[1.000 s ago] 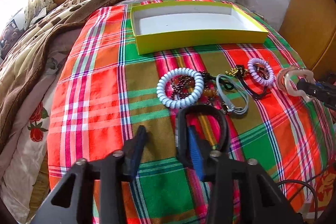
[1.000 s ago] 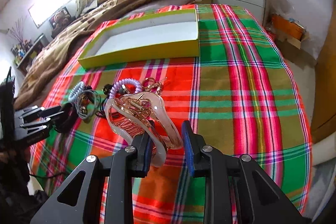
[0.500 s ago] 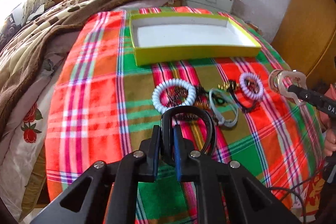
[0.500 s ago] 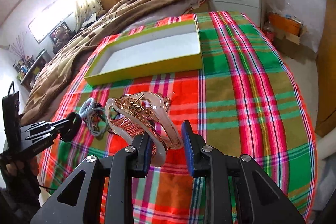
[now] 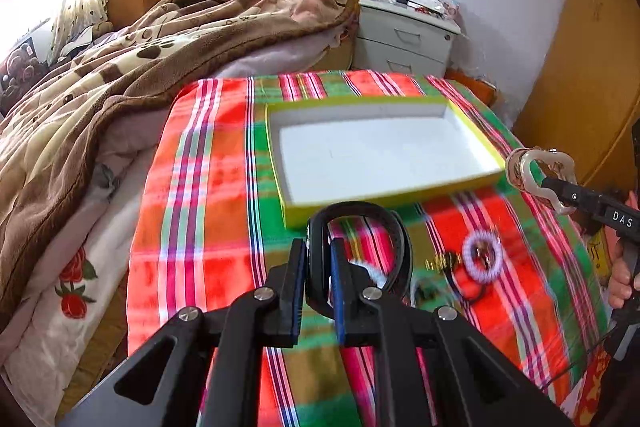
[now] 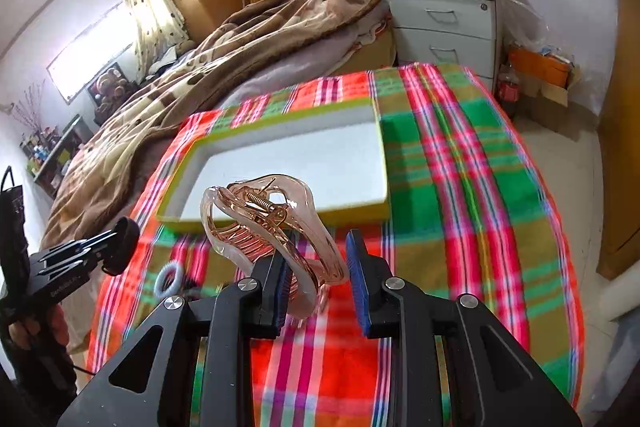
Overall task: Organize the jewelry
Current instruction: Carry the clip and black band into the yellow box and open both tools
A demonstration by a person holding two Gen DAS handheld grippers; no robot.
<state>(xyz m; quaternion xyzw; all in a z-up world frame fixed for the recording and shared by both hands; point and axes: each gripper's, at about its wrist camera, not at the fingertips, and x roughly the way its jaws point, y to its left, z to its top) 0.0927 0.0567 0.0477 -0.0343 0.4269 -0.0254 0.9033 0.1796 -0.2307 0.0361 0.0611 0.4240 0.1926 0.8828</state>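
Both hand-held grippers carried hair accessories above the plaid surface [image 5: 208, 195].

The left hand-held gripper [image 5: 318, 283] was clamped on a black band [image 5: 394, 235]; the right hand-held gripper [image 6: 316, 287] gripped a pink hair claw [image 6: 272, 223], both short of the yellow box [image 5: 384, 197].
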